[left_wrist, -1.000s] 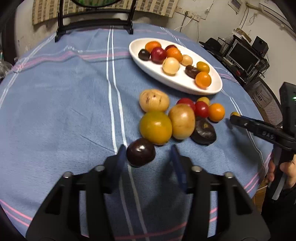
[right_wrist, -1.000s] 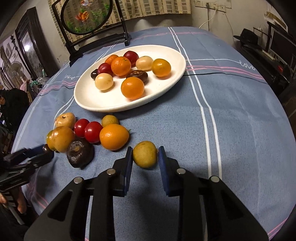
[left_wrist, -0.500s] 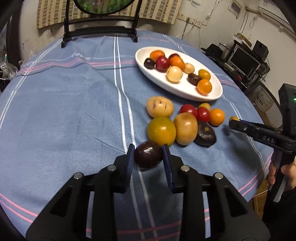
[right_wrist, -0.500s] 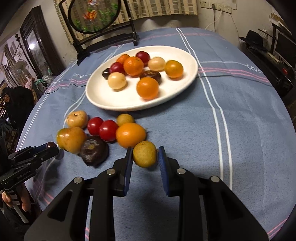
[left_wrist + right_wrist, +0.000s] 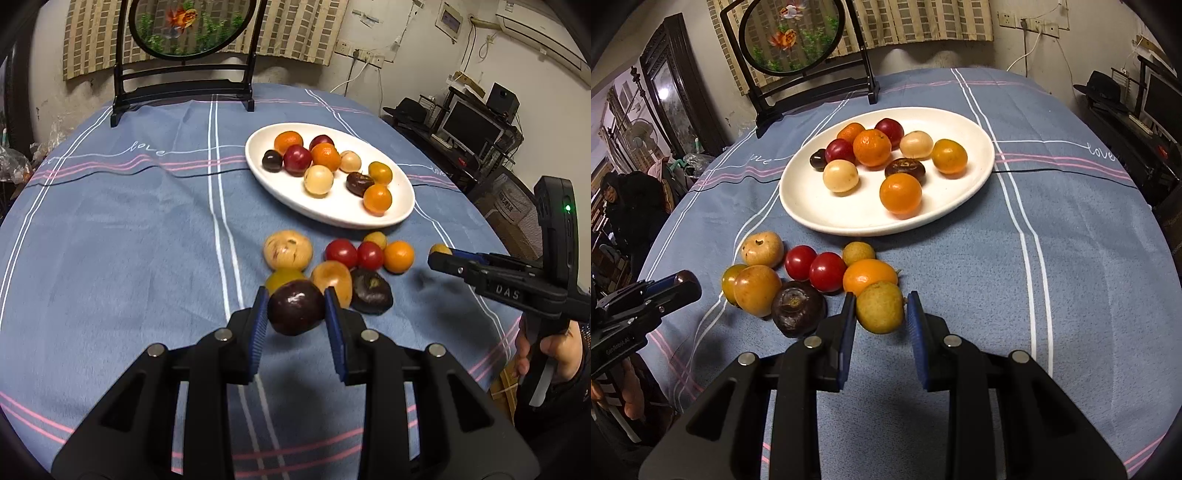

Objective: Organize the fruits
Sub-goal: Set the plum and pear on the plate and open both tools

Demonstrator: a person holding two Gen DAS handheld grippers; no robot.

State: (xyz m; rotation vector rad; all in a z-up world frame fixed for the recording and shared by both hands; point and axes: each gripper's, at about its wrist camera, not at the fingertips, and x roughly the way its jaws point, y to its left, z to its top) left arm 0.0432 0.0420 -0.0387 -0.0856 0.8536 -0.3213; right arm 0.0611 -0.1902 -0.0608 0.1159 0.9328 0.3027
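A round surface (image 5: 110,229) under a blue striped cloth fills both views. At its far edge stands a dark wooden stand (image 5: 183,92) holding a round panel painted with a goldfish.

A white oval plate (image 5: 391,218) lies on the cloth past the middle. It carries nine fruits: oranges, red and pale round ones, and two dark ones, most of them bunched toward its far end.

On the cloth just in front of the plate sits a loose cluster of fruit (image 5: 798,280). It includes a pale speckled one (image 5: 288,249), two small red ones (image 5: 814,267) touching each other, an orange one (image 5: 868,275), a small yellow one (image 5: 858,253) and a wrinkled dark one (image 5: 798,308).

The left gripper (image 5: 296,314) has its jaws closed on a dark purple fruit (image 5: 295,312), pressed between the blue pads and held clear of the cloth at the near side of the cluster.

The right gripper (image 5: 881,314) has its jaws closed on a yellow-brown fruit (image 5: 880,312), just in front of the orange one at the cluster's right end. Whether this fruit touches the cloth I cannot tell.

A hand (image 5: 554,350) grips the right gripper's handle at the surface's edge.
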